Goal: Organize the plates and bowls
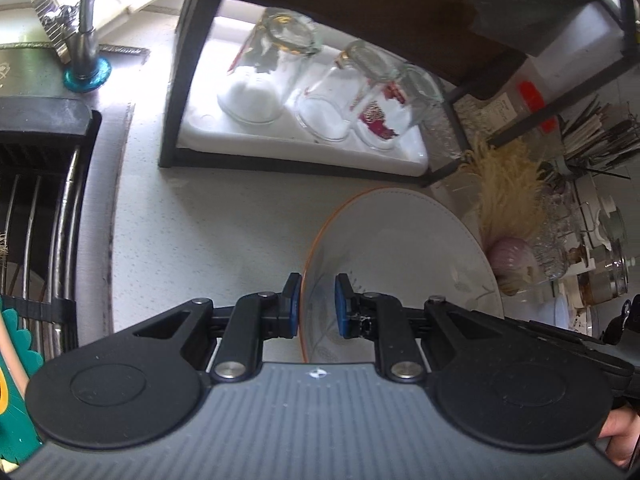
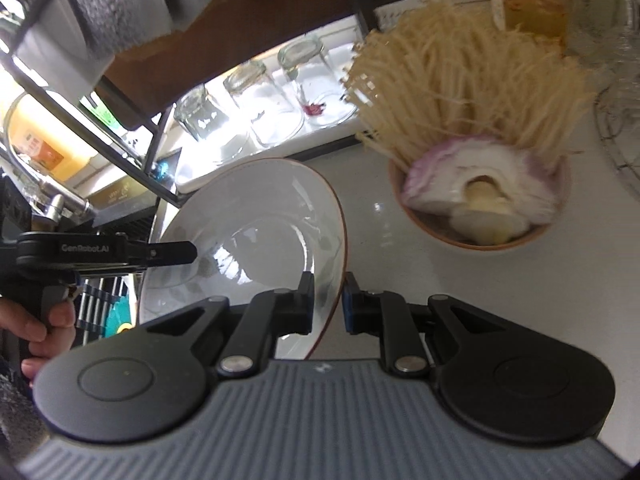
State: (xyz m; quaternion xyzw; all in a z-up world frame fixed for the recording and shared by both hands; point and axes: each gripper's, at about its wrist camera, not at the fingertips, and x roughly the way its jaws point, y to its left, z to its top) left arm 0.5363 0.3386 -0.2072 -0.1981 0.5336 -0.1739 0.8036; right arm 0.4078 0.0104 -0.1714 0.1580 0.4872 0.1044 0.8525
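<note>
Plate [image 1: 400, 248] rim between closed jaws

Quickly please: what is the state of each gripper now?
Left gripper: closed on the plate rim.
Right gripper: closed on the same plate's rim.

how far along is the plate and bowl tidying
Nothing looks put away yet. In hand: both grippers, left and right, are shut on opposite rims of the white plate, held off the counter. Left: placing it, then the bowl of onion and noodles.

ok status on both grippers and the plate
Left gripper and right gripper shut on plate rim, opposite sides. Plate off counter. Onion bowl close right.
</note>
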